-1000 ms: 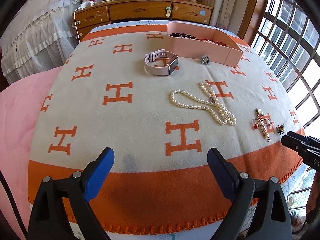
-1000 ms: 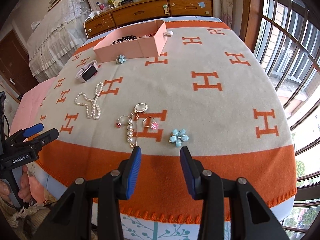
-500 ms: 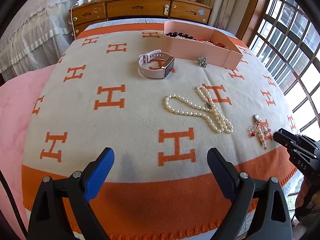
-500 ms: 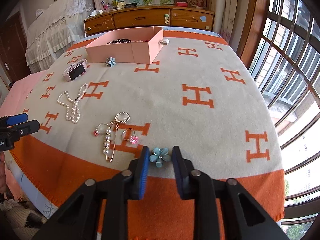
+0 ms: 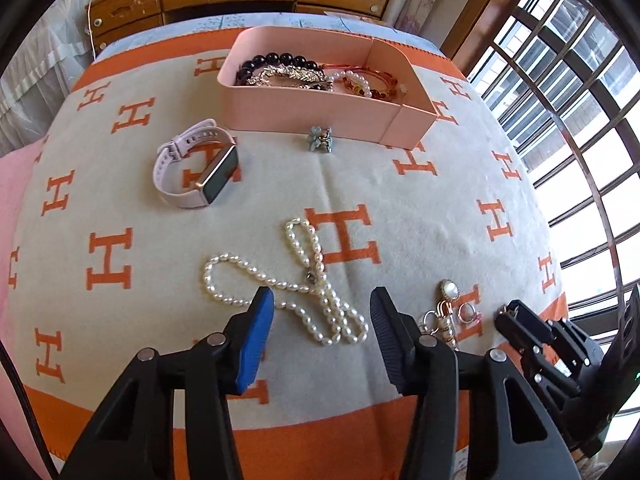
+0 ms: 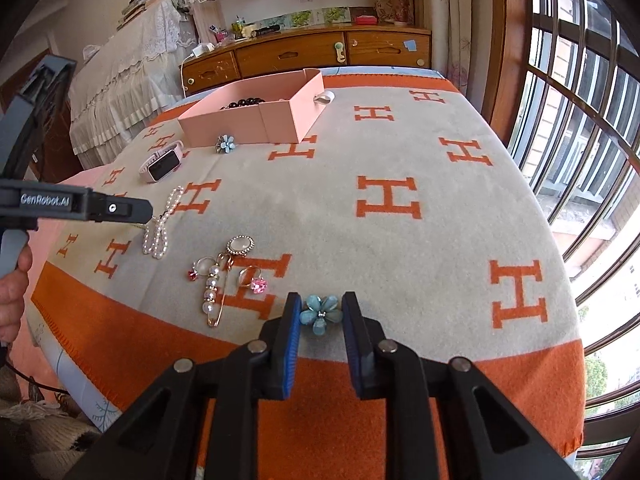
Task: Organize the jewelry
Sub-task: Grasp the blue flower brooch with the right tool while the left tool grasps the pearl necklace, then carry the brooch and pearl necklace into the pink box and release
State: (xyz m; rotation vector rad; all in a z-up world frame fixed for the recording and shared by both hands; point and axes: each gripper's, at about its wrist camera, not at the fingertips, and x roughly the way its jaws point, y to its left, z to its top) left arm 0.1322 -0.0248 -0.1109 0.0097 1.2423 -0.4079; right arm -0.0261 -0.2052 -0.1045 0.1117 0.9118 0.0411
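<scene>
Jewelry sorting: right tongs pinch blue flower brooch on the blanket; lift straight, carry to pink box. Left tongs, just closing, still apart, straddle pearl necklace; gather strands centrally before squeezing.

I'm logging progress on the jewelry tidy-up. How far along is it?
Early. Done: bead bracelets already lie in the pink box. In hand: the right gripper is clamped on the blue flower brooch; the left gripper's jaws have just been closing around the pearl necklace, no grip yet. Left: the watch, second flower brooch, pearl pin and rings.
</scene>
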